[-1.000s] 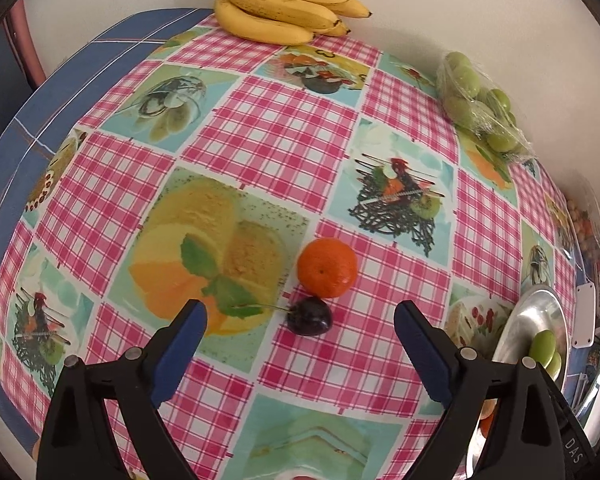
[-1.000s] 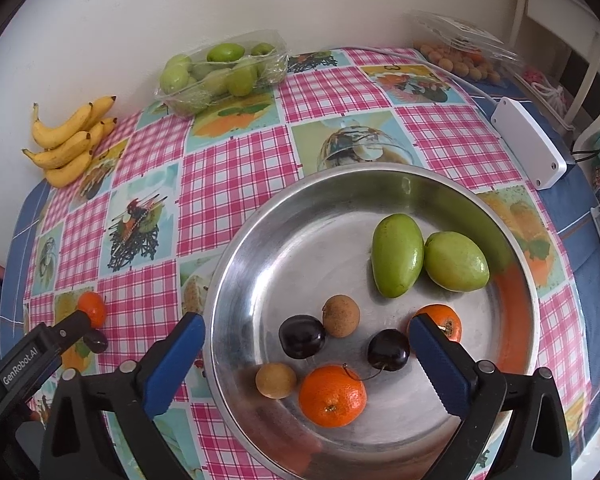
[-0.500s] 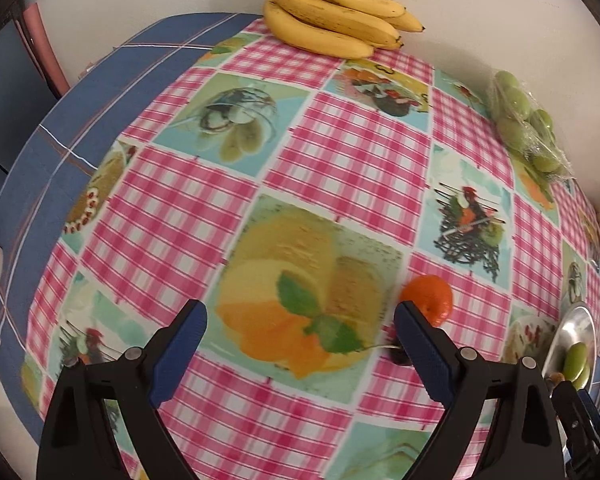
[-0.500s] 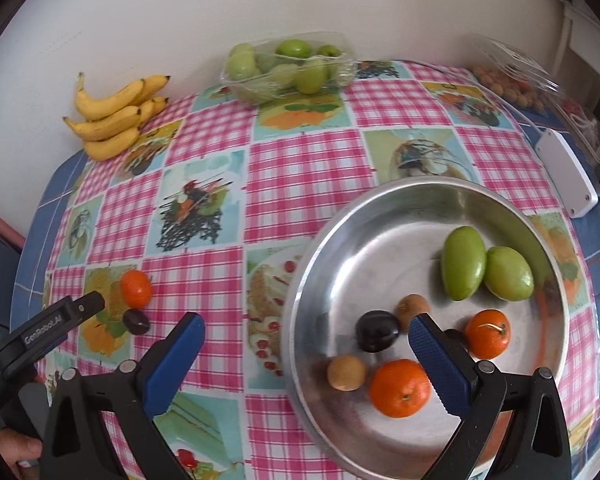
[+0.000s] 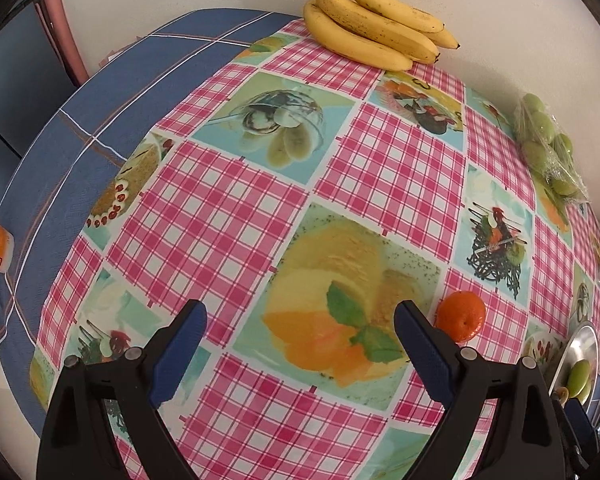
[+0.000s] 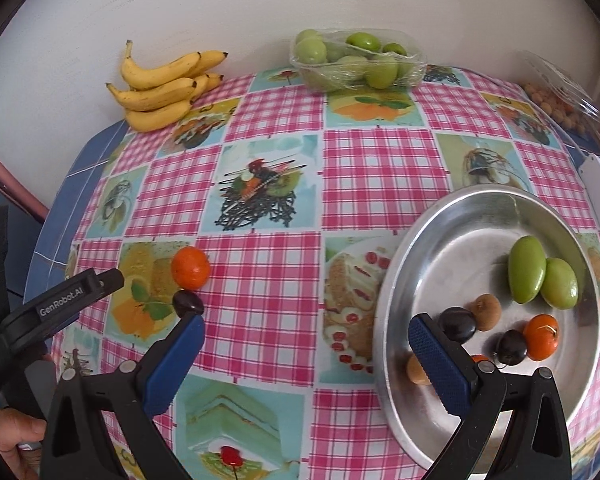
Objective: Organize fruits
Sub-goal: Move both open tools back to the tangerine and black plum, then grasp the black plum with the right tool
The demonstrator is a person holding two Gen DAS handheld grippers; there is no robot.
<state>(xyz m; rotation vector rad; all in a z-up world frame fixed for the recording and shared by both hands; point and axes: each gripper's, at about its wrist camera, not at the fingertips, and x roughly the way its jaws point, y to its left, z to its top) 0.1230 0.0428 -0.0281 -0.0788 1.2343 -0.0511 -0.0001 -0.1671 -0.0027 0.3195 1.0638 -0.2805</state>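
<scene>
Your left gripper [image 5: 298, 340] is swinging left, so the tangerine [image 5: 460, 316] that sat between its fingers a second ago is now lying outside the right finger, and the cherry [image 6: 188, 302] is hidden behind that finger in the left view. Your right gripper [image 6: 304, 364] is drifting left too, leaving the bowl [image 6: 432, 236] off to its right side.

You are holding both grippers with jaws spread wide and nothing between them.

Going by size: the tablecloth [image 6: 260, 272] is carrying everything. The bowl is sitting at the right, holding two green fruits [image 6: 542, 276], a tangerine [image 6: 542, 337], two dark fruits and some small brown ones; one brown fruit is showing only partly behind your right finger. The bananas [image 6: 162, 88] are lying at the far left by the wall, and the tray of green fruit [image 6: 358, 64] is resting beside them to the right. The loose tangerine is sitting on the cloth well apart from the bowl, with the cherry touching its near side in the right view.
</scene>
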